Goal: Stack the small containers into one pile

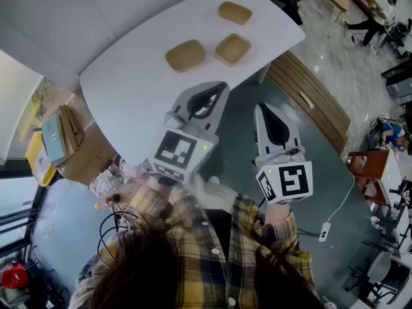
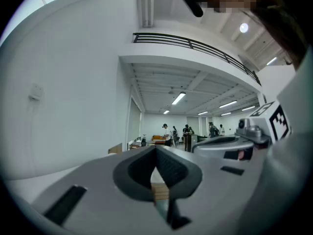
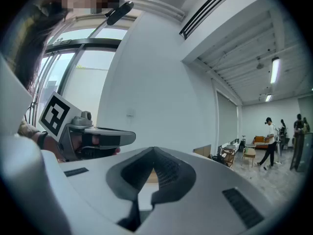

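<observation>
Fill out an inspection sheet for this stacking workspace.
Surface: white table, holding only the job's things.
Job's things: left container, middle container and far container, all brown, apart, none stacked.
Clutter: nothing seen on the table; cardboard box and plastic bag beside it.
Grippers: left gripper and right gripper both shut, empty, short of the containers.
Cables: white cable with a small box on the floor at the right; dark wires at the left.
Surroundings: slatted wooden bench; a person in the distance.
</observation>
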The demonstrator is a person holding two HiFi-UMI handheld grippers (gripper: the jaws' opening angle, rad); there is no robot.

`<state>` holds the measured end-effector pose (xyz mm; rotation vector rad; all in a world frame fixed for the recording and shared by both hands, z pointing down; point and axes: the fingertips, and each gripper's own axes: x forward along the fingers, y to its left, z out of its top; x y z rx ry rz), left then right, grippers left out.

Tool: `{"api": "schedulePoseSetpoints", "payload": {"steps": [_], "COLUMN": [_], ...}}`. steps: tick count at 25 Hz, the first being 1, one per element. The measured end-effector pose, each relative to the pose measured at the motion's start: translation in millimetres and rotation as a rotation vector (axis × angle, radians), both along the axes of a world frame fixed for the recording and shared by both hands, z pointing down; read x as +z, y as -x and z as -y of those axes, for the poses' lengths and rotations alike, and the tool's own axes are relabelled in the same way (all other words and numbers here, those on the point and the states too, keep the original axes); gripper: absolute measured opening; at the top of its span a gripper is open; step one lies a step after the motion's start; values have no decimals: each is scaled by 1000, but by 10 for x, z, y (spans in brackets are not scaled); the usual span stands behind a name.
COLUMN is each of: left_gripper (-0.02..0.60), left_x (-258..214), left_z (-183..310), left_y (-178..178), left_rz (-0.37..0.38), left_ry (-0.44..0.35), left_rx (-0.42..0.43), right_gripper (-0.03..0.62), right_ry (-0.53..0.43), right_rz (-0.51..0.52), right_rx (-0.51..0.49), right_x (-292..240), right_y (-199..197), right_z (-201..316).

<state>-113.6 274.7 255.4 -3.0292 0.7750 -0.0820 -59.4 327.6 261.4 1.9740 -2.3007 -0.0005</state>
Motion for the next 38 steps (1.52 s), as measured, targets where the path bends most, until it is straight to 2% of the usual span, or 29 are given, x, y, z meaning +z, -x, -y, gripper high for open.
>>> {"api": "schedulePoseSetpoints", "payload": {"steps": [15, 22, 27, 33, 38], "left_gripper": [17, 17, 17, 17, 17], "left_x": [71, 53, 87, 87, 58], "left_z": [180, 128, 43, 38, 178], "left_y": [-256, -387, -509, -639, -760], "left_rz": [30, 19, 41, 52, 68], "left_ry": [-13, 21, -21, -18, -33], "left_rx": [-17, -62, -68, -86, -71], "right_gripper": [14, 14, 14, 14, 14], "right_ry": [-11, -19, -27, -24, -39], "right_rz": [32, 42, 51, 74, 87], "right_rx": [-16, -42, -67, -79, -73], "right_x": [41, 44, 18, 51, 30], "right_y": [-246, -384, -525, -697, -783], "right_z": [248, 224, 161, 162, 300]}}
